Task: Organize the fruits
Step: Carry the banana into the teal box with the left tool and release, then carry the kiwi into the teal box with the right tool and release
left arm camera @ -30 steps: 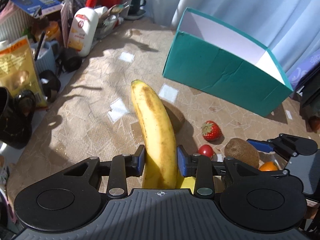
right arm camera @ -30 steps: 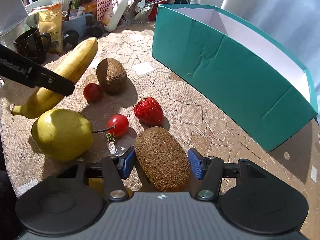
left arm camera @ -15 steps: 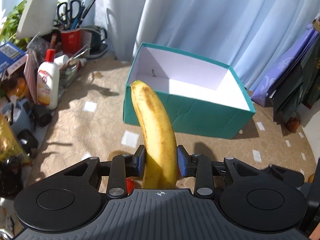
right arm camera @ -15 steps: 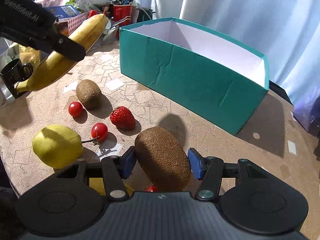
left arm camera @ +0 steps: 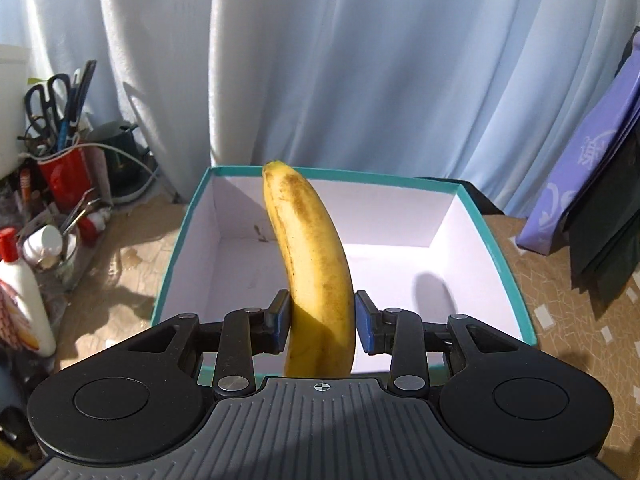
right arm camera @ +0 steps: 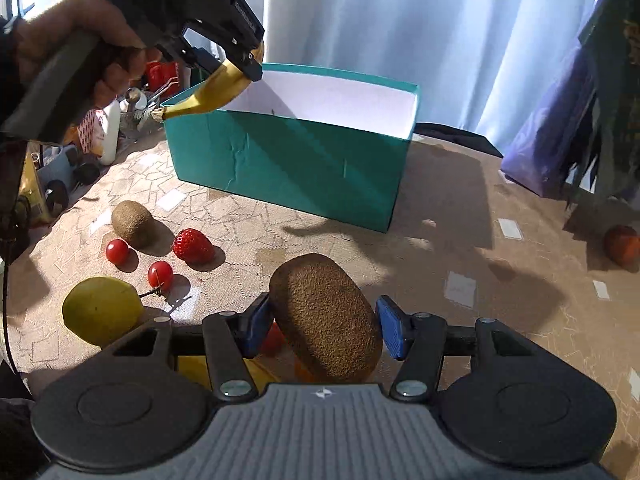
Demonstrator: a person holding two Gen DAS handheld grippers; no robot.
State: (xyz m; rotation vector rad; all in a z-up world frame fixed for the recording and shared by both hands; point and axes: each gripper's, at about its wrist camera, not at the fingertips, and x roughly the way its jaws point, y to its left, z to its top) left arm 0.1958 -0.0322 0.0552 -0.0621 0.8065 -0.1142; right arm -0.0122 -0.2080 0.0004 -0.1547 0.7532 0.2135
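Note:
My left gripper (left arm camera: 322,322) is shut on a yellow banana (left arm camera: 310,256) and holds it in the air over the near edge of the open teal box (left arm camera: 508,264), whose white inside holds nothing I can see. In the right wrist view that banana (right arm camera: 216,90) hangs at the box's (right arm camera: 288,164) left corner, under the left gripper (right arm camera: 248,60) in a hand. My right gripper (right arm camera: 324,328) is shut on a brown kiwi (right arm camera: 326,318), lifted above the table. On the cloth lie a second kiwi (right arm camera: 132,224), a strawberry (right arm camera: 192,245), two cherry tomatoes (right arm camera: 160,274) and a yellow pear (right arm camera: 102,310).
Clutter lines the left edge: a red cup (left arm camera: 66,174) with scissors, a white bottle (left arm camera: 22,292). Purple and dark bags (left arm camera: 592,184) stand to the right of the box. A reddish fruit (right arm camera: 622,244) lies at the far right. Pale curtains hang behind.
Both grippers rose with their fruit. The left one carried the banana from over the table to above the box's near edge. The right one lifted the kiwi and turned toward the box.

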